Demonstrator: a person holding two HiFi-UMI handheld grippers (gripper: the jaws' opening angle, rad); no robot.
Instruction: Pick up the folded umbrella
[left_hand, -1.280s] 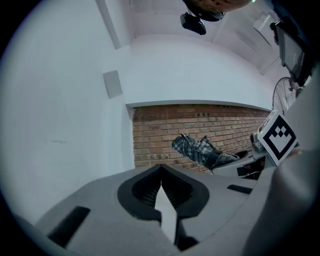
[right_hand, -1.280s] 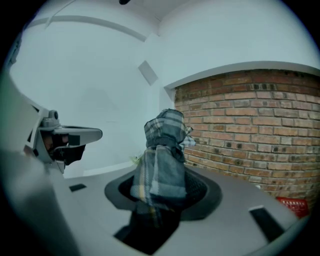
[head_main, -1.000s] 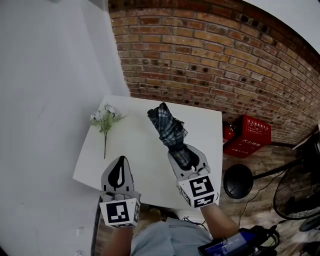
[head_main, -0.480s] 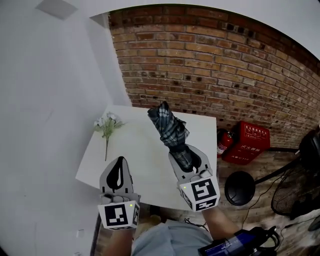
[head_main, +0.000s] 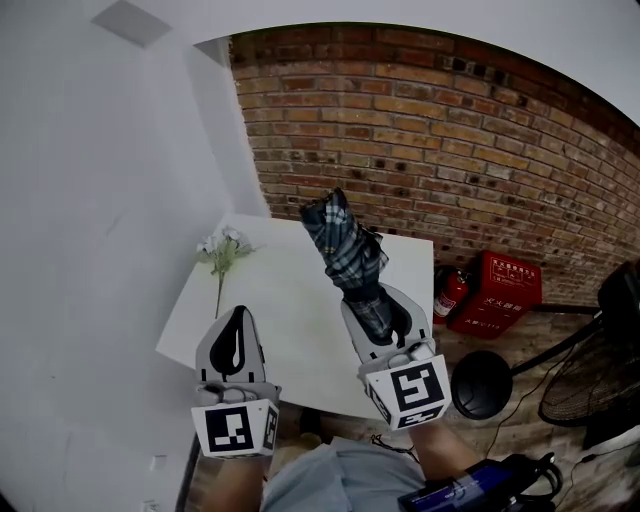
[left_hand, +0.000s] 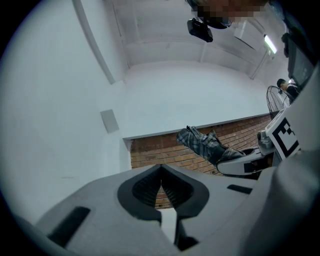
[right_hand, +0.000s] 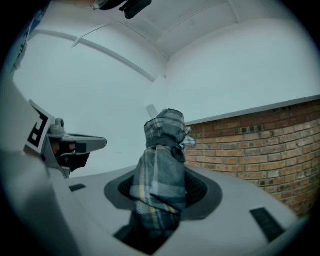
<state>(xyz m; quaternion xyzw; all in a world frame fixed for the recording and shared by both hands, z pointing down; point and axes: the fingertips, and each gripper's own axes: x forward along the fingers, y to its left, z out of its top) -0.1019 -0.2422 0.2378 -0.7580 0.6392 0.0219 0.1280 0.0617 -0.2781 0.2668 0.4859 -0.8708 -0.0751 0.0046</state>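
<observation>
The folded plaid umbrella (head_main: 345, 245) is held up in the air over the white table (head_main: 290, 310), pointing away toward the brick wall. My right gripper (head_main: 385, 303) is shut on its near end; in the right gripper view the umbrella (right_hand: 162, 170) stands up between the jaws of that gripper (right_hand: 162, 195), whose pads press its fabric. My left gripper (head_main: 240, 318) hovers over the table's near left edge, shut with nothing in it. In the left gripper view its tips (left_hand: 161, 172) meet, and the umbrella (left_hand: 202, 144) shows to the right.
A sprig of white flowers (head_main: 222, 250) lies at the table's far left. Right of the table on the floor are a red fire extinguisher (head_main: 447, 290), a red crate (head_main: 510, 282), a round black base (head_main: 482, 385) and a fan (head_main: 590, 385). A brick wall (head_main: 450, 150) runs behind.
Both grippers have risen. The umbrella has gone up with the right gripper, farther above the table. The left gripper stays shut and empty.
</observation>
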